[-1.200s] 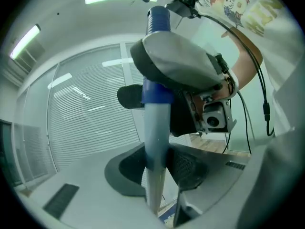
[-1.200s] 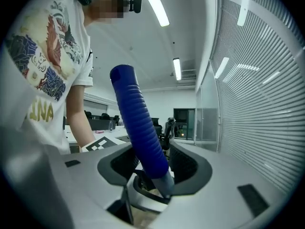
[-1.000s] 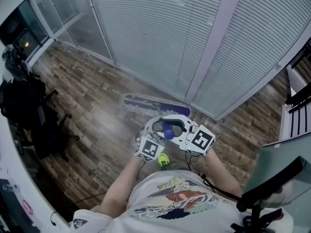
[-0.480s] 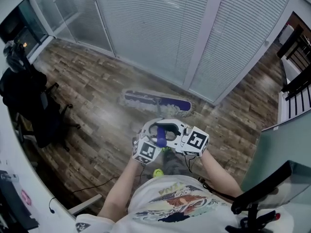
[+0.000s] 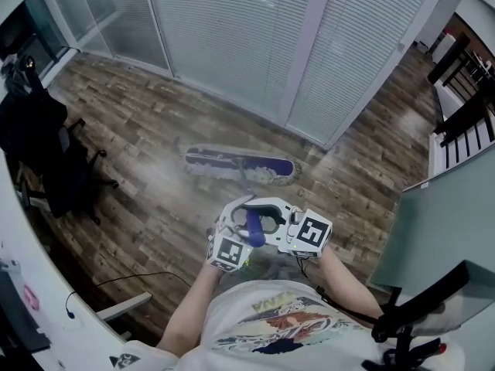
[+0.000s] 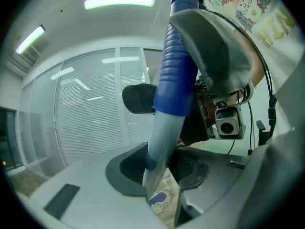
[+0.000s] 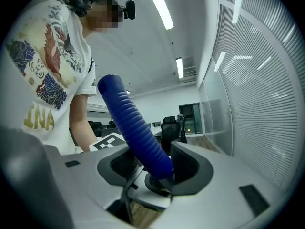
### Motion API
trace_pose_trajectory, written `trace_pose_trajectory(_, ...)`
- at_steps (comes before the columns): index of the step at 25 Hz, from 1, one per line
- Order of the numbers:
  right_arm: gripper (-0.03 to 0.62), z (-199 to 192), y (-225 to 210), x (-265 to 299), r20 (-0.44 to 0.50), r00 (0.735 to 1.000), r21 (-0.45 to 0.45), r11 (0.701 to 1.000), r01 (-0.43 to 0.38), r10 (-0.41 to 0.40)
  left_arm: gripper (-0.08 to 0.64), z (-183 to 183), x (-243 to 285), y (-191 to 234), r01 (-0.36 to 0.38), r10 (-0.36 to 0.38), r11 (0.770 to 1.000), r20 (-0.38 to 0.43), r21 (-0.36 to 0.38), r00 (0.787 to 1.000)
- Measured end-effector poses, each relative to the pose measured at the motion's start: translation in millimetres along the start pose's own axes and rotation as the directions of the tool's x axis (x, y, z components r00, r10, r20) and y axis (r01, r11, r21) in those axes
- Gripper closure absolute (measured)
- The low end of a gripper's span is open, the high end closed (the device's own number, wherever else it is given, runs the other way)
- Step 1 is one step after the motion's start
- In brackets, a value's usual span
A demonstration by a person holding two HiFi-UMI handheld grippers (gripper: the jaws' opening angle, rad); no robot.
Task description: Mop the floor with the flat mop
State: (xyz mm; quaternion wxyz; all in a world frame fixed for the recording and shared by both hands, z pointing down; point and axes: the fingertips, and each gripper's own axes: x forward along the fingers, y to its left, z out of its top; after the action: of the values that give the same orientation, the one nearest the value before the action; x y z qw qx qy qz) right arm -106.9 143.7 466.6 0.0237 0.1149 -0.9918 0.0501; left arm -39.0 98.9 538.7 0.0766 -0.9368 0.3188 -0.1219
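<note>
The flat mop head (image 5: pixel 239 165), blue and grey, lies flat on the wood floor in front of me. Its handle rises to a blue ribbed grip (image 5: pixel 255 227) between my hands. My left gripper (image 5: pixel 241 221) is shut on the pale shaft (image 6: pixel 159 142) just below the grip. My right gripper (image 5: pixel 269 221) clamps the blue ribbed grip (image 7: pixel 137 130); its jaws have just been opening a little, with the grip still between them. In the left gripper view the right gripper's body (image 6: pixel 224 70) sits higher on the handle. The left gripper's marker cube (image 7: pixel 111 141) shows in the right gripper view.
A glass wall with white blinds (image 5: pixel 255 45) runs behind the mop. A black office chair (image 5: pixel 62 188) with dark things piled on it stands at the left. A thin cable (image 5: pixel 116 279) lies on the floor by a white desk edge (image 5: pixel 31 284). A grey-green panel (image 5: pixel 441 230) stands at the right.
The mop head has slid away from the blinds wall across the floor. Both grippers have travelled with the handle and still hold it. The chair now lies further to the left of me.
</note>
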Motion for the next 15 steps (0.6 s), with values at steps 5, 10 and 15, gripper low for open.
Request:
trace_pose_trajectory(5,0.393,-16,60,-35,-0.017,0.998,-0.004,0.999,-0.054,0.054,0.453,2,-22,-63,-0.026,0.027,1.000,-0.046,0.004,0.999)
trace_pose_trajectory(10,0.385,-30,130,-84,-0.032,0.987,-0.024,0.987,-0.161,0.161,0.449,10,-45,-139,-0.082,0.080,0.996,-0.075,-0.021,0.994)
trace_pose_trajectory(15,0.385,-47,194,-121,-0.049,0.970,-0.027,0.971,-0.239,0.238,0.449,12,-69,-207,-0.123,0.121,0.992,-0.082,-0.026,0.989)
